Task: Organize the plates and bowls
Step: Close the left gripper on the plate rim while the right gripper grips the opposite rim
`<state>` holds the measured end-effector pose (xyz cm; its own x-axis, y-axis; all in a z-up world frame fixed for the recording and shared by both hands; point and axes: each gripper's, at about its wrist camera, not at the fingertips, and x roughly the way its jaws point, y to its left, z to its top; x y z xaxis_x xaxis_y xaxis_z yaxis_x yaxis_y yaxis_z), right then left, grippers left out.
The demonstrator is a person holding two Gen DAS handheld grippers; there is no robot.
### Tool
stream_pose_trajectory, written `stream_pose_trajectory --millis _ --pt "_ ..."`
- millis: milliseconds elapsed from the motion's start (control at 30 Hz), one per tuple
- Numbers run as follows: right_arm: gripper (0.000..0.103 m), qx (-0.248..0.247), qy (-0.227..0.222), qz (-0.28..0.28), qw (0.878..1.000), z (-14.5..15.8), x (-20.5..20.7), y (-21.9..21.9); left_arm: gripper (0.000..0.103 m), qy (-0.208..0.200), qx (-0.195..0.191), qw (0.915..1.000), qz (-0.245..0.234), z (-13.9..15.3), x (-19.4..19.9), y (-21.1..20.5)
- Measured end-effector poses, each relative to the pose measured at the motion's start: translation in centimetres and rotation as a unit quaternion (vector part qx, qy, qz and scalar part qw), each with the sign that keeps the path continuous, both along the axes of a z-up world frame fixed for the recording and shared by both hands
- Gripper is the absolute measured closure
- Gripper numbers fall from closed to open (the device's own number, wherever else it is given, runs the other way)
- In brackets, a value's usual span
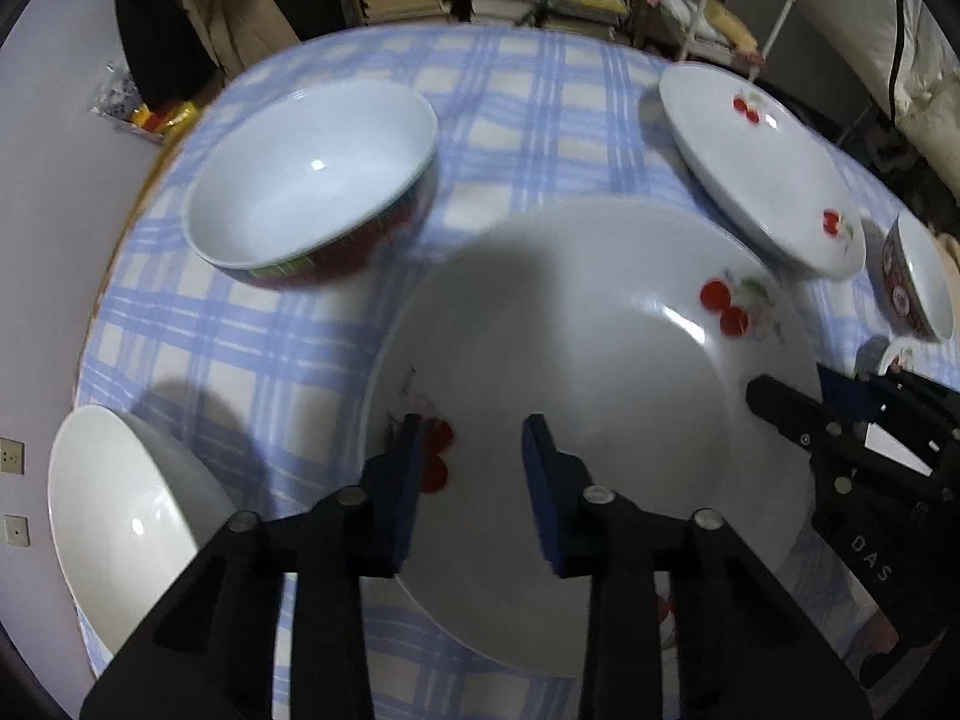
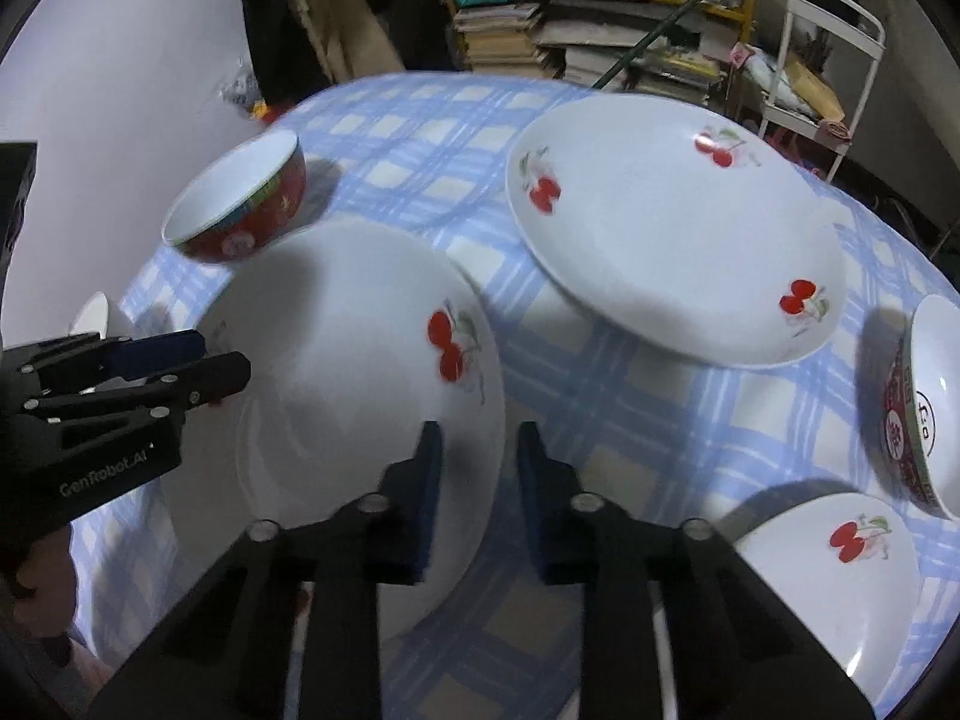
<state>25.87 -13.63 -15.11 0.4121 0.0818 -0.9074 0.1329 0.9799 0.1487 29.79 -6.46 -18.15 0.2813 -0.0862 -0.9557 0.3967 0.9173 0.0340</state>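
A large white plate with red cherries (image 1: 600, 360) (image 2: 348, 330) lies on the blue checked tablecloth (image 1: 510, 90). My left gripper (image 1: 474, 444) straddles its left rim, one pad over the inside and one outside the edge, and looks closed on it. The right wrist view shows that gripper (image 2: 222, 357) from the side, its fingers pinched at the rim. At the opposite rim, my right gripper (image 2: 477, 444) has the plate's edge between its pads; it shows at the right in the left wrist view (image 1: 792, 396). Both point steeply down.
A red-sided bowl (image 1: 312, 180) (image 2: 240, 198) stands behind the plate. A plain white bowl (image 1: 120, 516) sits at the near left table edge. A second cherry plate (image 2: 672, 240), a small patterned bowl (image 2: 930, 402) and a smaller cherry plate (image 2: 828, 576) lie to the right.
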Motion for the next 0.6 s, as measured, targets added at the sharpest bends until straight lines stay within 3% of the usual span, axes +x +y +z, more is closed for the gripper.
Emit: stream_pose_trajectory --millis 33,133,367,600 --pt "0.081 0.000 0.003 0.003 1.000 0.0 0.1 0.1 0.084 0.003 0.005 1.0000 -0.002 -0.3 -0.1 -0.1" --pt "0.085 -0.003 0.009 0.014 1.000 0.2 0.0 0.5 0.091 0.011 0.002 0.9999 -0.009 -0.8 -0.3 -0.4" --pt "0.089 0.024 0.007 0.020 0.999 0.6 0.1 -0.2 0.095 0.010 -0.087 0.9952 -0.043 1.1 -1.4 -0.8" --pt "0.090 0.002 0.007 0.017 1.000 0.8 0.0 0.0 0.095 -0.016 -0.031 0.9994 0.000 1.4 -1.0 0.6"
